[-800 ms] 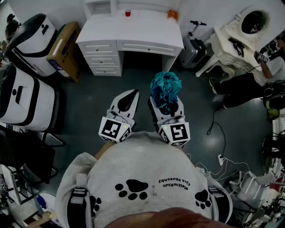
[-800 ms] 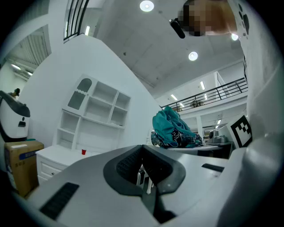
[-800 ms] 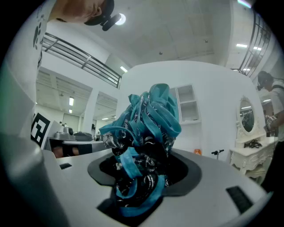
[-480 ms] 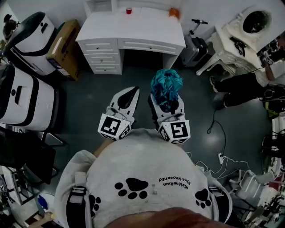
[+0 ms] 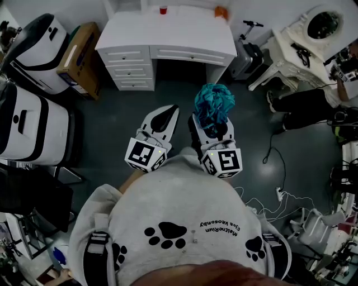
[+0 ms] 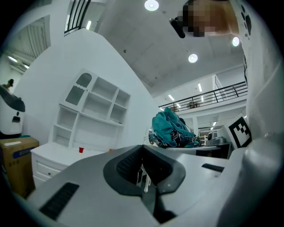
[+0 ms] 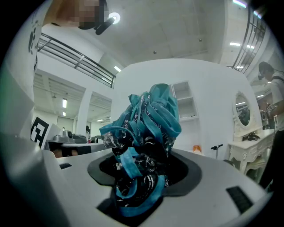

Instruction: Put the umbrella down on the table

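A folded teal and black umbrella (image 5: 213, 106) sticks out forward from my right gripper (image 5: 211, 126), whose jaws are shut on its bunched fabric. In the right gripper view the umbrella (image 7: 146, 128) fills the space between the jaws of my right gripper (image 7: 144, 177). My left gripper (image 5: 166, 114) is held beside it, shut with nothing in it. In the left gripper view the left gripper (image 6: 144, 170) shows its pads together, with the umbrella (image 6: 171, 131) off to the right. The white desk (image 5: 184, 39) stands ahead across dark floor, apart from both grippers.
On the desk top stand a red cup (image 5: 163, 9) and an orange thing (image 5: 221, 11). A cardboard box (image 5: 81, 58) and white machines (image 5: 33, 50) are at the left. A scooter (image 5: 243, 50), a white dressing table (image 5: 307, 39), a seated person (image 5: 313, 103) and floor cables (image 5: 274, 162) are at the right.
Both grippers and the umbrella have shifted slightly to the right in the head view. The hold on the umbrella is unchanged.
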A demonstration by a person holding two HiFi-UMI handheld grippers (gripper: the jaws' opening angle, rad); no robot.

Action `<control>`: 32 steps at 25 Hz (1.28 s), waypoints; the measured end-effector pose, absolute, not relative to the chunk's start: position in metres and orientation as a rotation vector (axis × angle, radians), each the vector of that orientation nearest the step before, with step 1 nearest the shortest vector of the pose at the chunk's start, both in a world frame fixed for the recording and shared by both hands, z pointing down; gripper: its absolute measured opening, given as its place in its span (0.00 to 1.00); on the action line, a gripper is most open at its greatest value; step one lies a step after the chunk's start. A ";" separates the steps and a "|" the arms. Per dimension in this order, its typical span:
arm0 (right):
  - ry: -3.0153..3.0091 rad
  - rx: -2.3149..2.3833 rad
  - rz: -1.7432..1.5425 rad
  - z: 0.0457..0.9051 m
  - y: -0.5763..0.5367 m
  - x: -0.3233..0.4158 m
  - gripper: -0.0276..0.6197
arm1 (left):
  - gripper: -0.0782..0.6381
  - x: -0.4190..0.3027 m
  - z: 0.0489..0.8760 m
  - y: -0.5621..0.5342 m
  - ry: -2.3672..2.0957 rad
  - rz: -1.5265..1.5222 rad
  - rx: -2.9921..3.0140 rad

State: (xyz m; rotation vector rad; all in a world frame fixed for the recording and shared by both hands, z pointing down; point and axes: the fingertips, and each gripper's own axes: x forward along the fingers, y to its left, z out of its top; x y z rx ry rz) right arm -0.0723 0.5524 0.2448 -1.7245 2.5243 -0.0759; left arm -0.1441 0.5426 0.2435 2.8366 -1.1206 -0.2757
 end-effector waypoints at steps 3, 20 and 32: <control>2.502 -1.733 -0.091 0.249 0.566 -0.050 0.47 | 0.13 -0.126 0.245 0.558 -1.115 -0.281 2.843; 2.582 -1.732 -0.187 0.273 0.380 -0.023 0.47 | 0.13 -0.104 0.255 0.377 -1.136 -0.291 2.777; 2.633 -1.643 -0.224 0.280 0.257 0.039 0.47 | 0.13 -0.049 0.263 0.265 -1.251 -0.291 2.717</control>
